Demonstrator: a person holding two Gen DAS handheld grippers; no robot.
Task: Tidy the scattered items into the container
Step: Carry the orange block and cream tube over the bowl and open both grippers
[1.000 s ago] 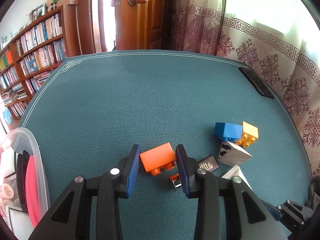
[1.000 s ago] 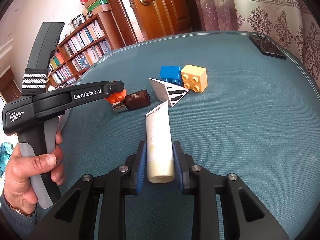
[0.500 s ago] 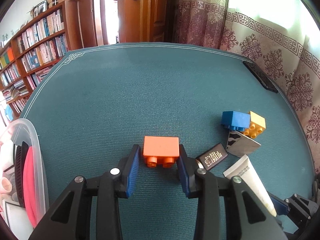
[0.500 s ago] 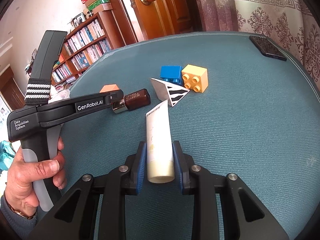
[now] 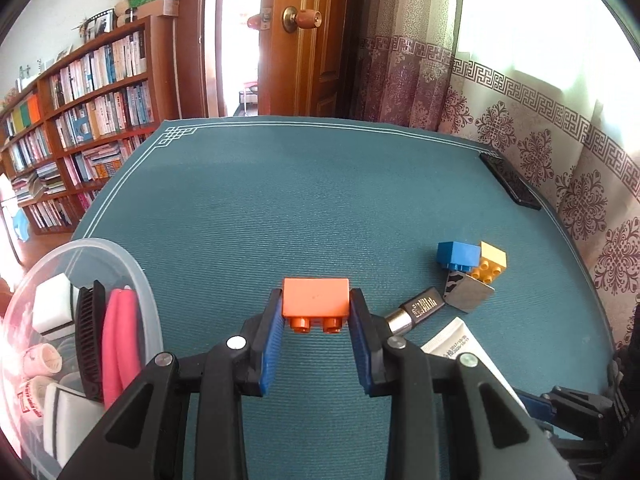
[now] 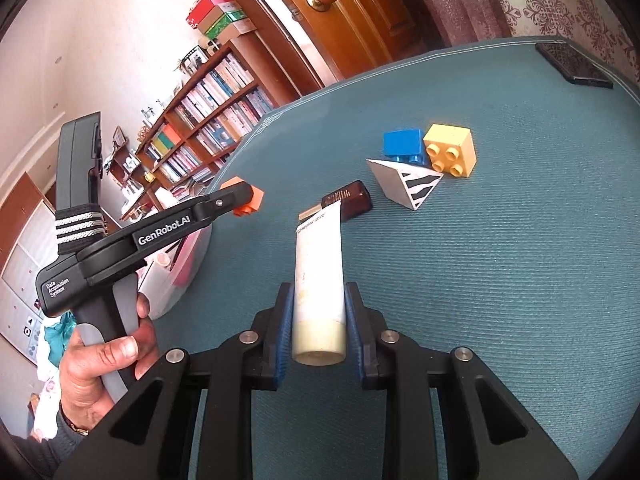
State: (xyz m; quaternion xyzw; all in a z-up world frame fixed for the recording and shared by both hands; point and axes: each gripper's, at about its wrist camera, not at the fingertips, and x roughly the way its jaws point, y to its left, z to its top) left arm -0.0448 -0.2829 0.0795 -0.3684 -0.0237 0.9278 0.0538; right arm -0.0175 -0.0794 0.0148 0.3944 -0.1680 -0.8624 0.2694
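Observation:
My left gripper [image 5: 316,332] is shut on an orange brick [image 5: 315,300], held above the teal table, studs facing me. The same brick [image 6: 244,198] shows at that gripper's tip in the right wrist view. A clear plastic container [image 5: 136,280] holding a pink item, a black comb and white pieces sits at the lower left. My right gripper [image 6: 318,328] is shut on a white tube [image 6: 318,276], cap end nearest me, lifted off the table. A dark small bottle [image 6: 348,202], a zebra-patterned wedge [image 6: 408,184], a blue brick [image 6: 402,144] and a yellow brick [image 6: 450,154] lie beyond.
A black phone [image 6: 572,65] lies near the table's far right edge by the patterned curtain. A person's hand [image 6: 104,360] grips the left tool's handle. Bookshelves [image 5: 80,120] and a wooden door [image 5: 300,40] stand behind the table.
The left gripper closed on the orange brick, lifted it and swung left toward the container. The right gripper raised the white tube off the table.

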